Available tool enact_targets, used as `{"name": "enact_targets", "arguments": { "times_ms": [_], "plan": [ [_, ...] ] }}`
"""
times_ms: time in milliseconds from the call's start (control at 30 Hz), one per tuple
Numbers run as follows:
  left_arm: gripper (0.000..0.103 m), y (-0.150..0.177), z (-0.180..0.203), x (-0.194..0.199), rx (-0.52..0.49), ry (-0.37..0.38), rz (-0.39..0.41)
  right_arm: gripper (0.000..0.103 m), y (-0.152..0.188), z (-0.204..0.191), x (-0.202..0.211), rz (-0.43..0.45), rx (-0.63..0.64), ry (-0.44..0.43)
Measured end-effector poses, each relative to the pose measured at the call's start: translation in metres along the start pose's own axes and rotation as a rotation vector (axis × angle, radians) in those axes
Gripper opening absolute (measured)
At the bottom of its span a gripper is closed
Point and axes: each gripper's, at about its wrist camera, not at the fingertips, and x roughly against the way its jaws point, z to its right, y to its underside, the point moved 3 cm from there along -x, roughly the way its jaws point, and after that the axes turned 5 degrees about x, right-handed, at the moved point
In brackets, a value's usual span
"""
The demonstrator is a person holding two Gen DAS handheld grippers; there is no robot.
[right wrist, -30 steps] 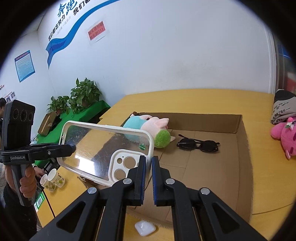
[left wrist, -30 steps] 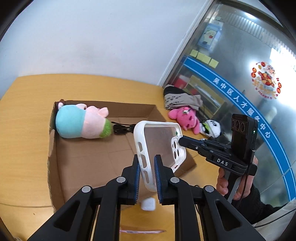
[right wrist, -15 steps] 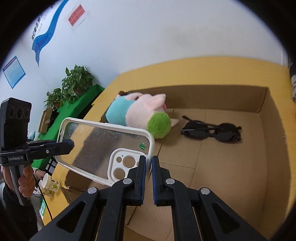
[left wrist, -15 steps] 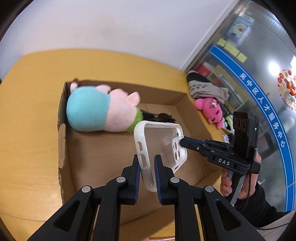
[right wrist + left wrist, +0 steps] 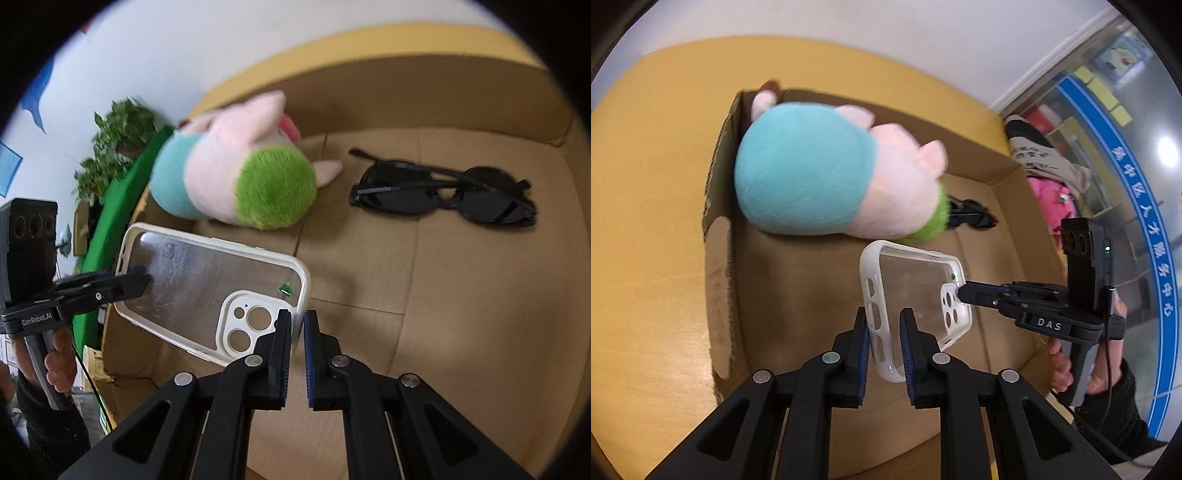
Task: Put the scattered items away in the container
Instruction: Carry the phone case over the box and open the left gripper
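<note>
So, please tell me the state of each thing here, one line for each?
phone case: held above the box floor by both grippers
left gripper: shut on the case's side edge
right gripper: shut on its camera corner
cardboard box: open
plush pig: lying inside
sunglasses: folded, inside

White letters "DAS" stand on the side of the black handheld right gripper (image 5: 960,293), just right of the clear white-rimmed phone case (image 5: 916,295). "GenRobot.AI", small white print, is on the body of the black left gripper (image 5: 138,282), left of that case. Blue curved band on the glass partition (image 5: 1137,236), far right of the case, carries white Chinese chars, approx. "中医人才服务中心"; some are blurred. Grey garment's (image 5: 1045,162) black print is too small to read.
</note>
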Motion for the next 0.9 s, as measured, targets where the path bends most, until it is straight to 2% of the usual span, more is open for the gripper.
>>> {"name": "enact_targets", "arguments": {
  "times_ms": [167, 633, 733, 833, 900],
  "plan": [
    [0.019, -0.003, -0.011, -0.011, 0.033, -0.054, -0.038, 0.007, -0.002, -0.001, -0.023, -0.076, -0.005, 0.012],
    [0.025, -0.002, -0.016, -0.022, 0.042, -0.159, -0.05, 0.009, -0.008, 0.0, -0.027, -0.073, -0.021, 0.006],
    [0.024, 0.0, -0.014, -0.016, 0.03, -0.189, -0.031, 0.014, -0.005, -0.003, -0.023, -0.066, -0.018, -0.003],
    [0.027, 0.003, -0.012, -0.002, 0.017, -0.193, 0.006, 0.023, -0.004, -0.01, -0.009, -0.024, 0.006, -0.002],
    [0.045, 0.009, -0.01, 0.015, 0.012, -0.229, 0.062, 0.042, 0.0, -0.022, 0.01, 0.03, 0.035, -0.009]
  ]
}}
